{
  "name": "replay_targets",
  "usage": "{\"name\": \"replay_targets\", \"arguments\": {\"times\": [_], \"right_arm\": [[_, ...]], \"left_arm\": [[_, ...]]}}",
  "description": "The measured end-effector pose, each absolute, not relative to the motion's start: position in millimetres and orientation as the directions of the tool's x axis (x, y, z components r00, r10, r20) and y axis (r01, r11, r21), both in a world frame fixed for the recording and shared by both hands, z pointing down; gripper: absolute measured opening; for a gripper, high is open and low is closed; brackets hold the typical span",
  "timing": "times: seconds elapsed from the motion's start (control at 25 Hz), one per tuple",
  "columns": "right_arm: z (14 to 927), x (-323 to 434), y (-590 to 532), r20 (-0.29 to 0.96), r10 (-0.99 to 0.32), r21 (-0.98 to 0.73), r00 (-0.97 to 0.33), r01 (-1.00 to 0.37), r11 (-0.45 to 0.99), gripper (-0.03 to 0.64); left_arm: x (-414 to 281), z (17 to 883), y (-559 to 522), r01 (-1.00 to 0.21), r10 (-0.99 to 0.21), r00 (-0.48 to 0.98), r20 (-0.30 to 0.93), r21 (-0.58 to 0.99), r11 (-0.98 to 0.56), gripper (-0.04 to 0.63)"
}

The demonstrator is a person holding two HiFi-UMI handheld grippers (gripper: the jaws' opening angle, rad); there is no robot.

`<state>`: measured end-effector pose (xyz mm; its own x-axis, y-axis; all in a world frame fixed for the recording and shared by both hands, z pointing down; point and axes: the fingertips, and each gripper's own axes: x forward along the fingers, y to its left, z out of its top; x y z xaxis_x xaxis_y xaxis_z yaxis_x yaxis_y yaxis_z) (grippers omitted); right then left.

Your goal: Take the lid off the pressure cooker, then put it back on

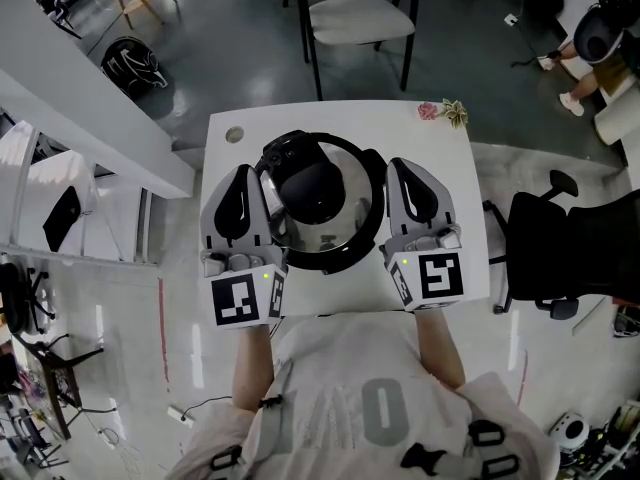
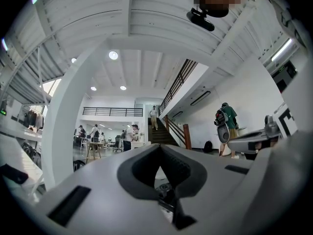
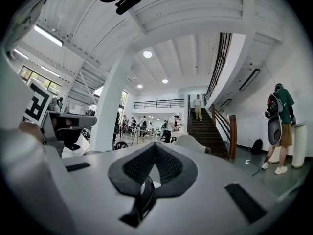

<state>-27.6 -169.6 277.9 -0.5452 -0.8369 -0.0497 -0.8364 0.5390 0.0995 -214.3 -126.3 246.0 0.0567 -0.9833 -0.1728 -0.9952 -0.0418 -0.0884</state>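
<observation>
On white table [image 1: 440, 133], dead centre: pressure cooker [image 1: 345, 253], lid [image 1: 350, 183] apparently seated. Left gripper [image 1: 244, 171] just beside its left wall, right gripper [image 1: 400, 165] beside its right, equally near. Both jaw pairs pressed together, empty. Black lid handle [image 1: 300, 173] lies inward, between them.

The lid [image 1: 343, 232] is polished metal, bright and mirror-glossy, and its black plastic handle [image 1: 305, 183] shines too. The tabletop [image 1: 440, 148] is smooth, matt white. The left gripper [image 1: 243, 173] and right gripper [image 1: 402, 168] have matt pale-grey plastic shells with glossy black insets (the dark pads [image 3: 168, 166] lining the right jaws look finely dimpled, rubbery). The grey floor [image 1: 230, 58] has a dull sheen.
</observation>
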Motion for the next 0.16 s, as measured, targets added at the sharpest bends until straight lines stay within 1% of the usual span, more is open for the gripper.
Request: {"name": "replay_targets", "arguments": {"times": [0.16], "right_arm": [[278.1, -24.1, -174.1, -0.049, -0.840, 0.101, -0.540, -0.839, 0.534, 0.008]], "left_arm": [[-213.9, 247.8, -129.6, -0.995, -0.984, 0.058, -0.166, -0.087, -0.044, 0.017]]}}
